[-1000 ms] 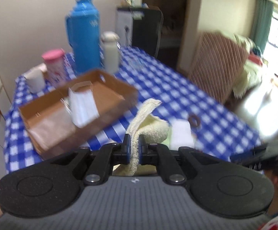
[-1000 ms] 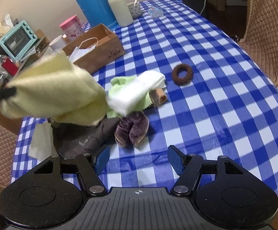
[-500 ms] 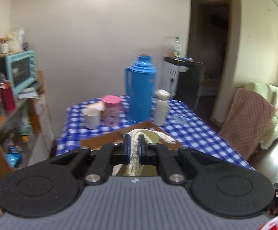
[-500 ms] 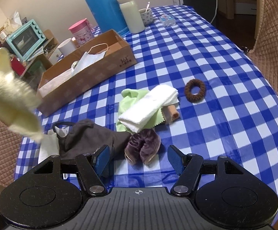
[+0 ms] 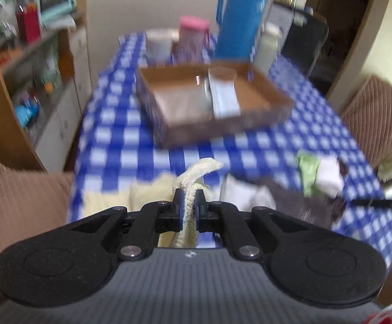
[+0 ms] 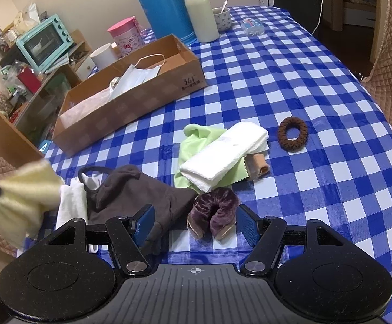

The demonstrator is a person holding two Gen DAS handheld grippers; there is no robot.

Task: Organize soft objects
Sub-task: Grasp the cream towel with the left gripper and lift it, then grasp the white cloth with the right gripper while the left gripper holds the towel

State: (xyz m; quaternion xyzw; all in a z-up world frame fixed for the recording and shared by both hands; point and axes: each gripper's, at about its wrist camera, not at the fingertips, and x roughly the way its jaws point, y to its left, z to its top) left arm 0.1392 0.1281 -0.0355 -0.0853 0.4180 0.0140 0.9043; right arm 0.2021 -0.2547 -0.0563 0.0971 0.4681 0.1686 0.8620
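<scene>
Yellow towel point(image 5: 188, 189) hangs pinched in the left gripper point(image 5: 189, 205); box point(image 5: 274, 91) at twelve o'clock. Right gripper point(image 6: 193, 224) gapes empty. Thin pinch, may slip.

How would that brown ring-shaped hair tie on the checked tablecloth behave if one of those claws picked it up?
The brown hair tie looks fuzzy and knitted, so it would probably squash between the fingers rather than slip. It seems light for its size. It lies flat on the tablecloth, so it is unlikely to roll when nudged, though it may slide.
</scene>
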